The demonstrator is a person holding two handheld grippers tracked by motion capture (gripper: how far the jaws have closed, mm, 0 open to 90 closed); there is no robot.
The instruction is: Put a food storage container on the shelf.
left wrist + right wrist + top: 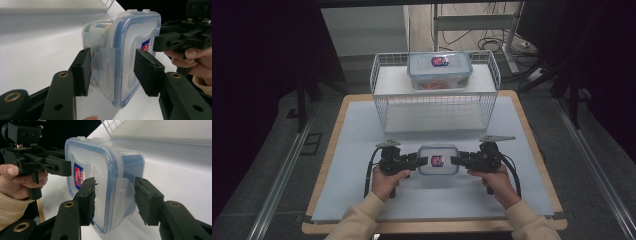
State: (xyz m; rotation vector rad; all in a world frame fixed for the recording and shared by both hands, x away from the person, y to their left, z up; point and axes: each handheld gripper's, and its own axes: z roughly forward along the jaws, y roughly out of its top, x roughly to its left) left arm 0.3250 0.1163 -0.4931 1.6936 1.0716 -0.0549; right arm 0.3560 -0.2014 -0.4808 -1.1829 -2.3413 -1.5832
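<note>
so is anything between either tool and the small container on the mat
Nothing visible. The left tool and the right tool each straddle an end of the small container, a clip flap between the jaws. Whether the pads press yet is unclear.

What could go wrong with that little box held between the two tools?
The small clear plastic box with a blue-rimmed lid is caught only by its end flaps, so it might slip. In the left tool and the right tool, the pads look barely touching. Uneven lifting might tilt it.
</note>
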